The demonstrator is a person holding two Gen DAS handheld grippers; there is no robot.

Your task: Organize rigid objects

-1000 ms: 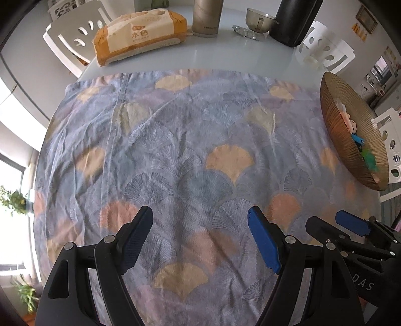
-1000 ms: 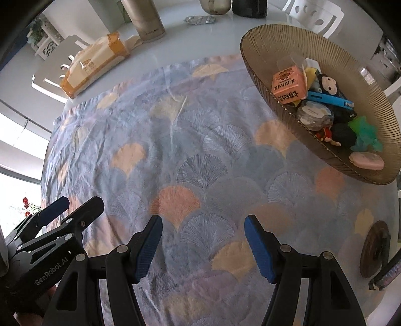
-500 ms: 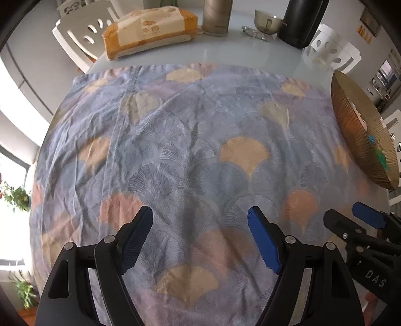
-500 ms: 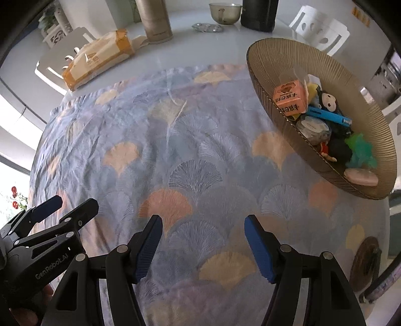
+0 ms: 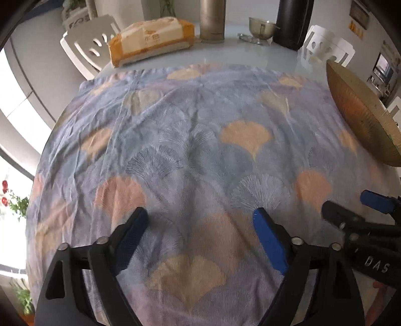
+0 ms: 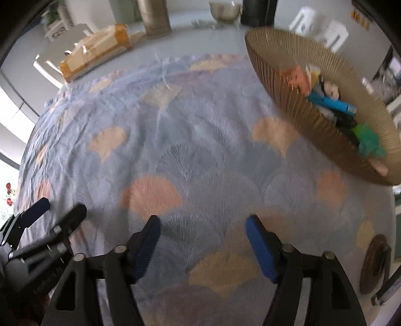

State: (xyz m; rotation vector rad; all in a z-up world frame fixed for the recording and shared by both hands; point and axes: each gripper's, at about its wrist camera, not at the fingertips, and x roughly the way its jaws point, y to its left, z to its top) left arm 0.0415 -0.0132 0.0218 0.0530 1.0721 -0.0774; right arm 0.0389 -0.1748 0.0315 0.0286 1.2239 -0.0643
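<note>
A ribbed gold bowl [image 6: 280,75] stands at the right on the patterned cloth [image 6: 200,150]. It holds several small things: an orange box [image 6: 297,77], a blue bar [image 6: 333,104], a green toy [image 6: 368,139]. In the left wrist view only the bowl's outer wall [image 5: 356,112] shows. My left gripper [image 5: 200,220] hangs over the bare cloth [image 5: 200,150], its jaws opening, nothing between them. My right gripper [image 6: 201,223] is also opening over the cloth with nothing between its fingers. Each gripper appears at the edge of the other's view: the right one [image 5: 351,208], the left one [image 6: 60,208].
At the table's far side lie a tissue pack [image 5: 150,40], a metal cylinder [image 5: 213,20], a steel bowl [image 5: 263,26] and a black flask [image 5: 292,22]. White chairs [image 5: 87,47] ring the table. A dark round coaster [image 6: 376,263] sits near the right edge.
Both grippers' jaws have spread wider. Both have sunk toward the cloth and tipped up, so the far table edge shows more and the bowl looks flatter.
</note>
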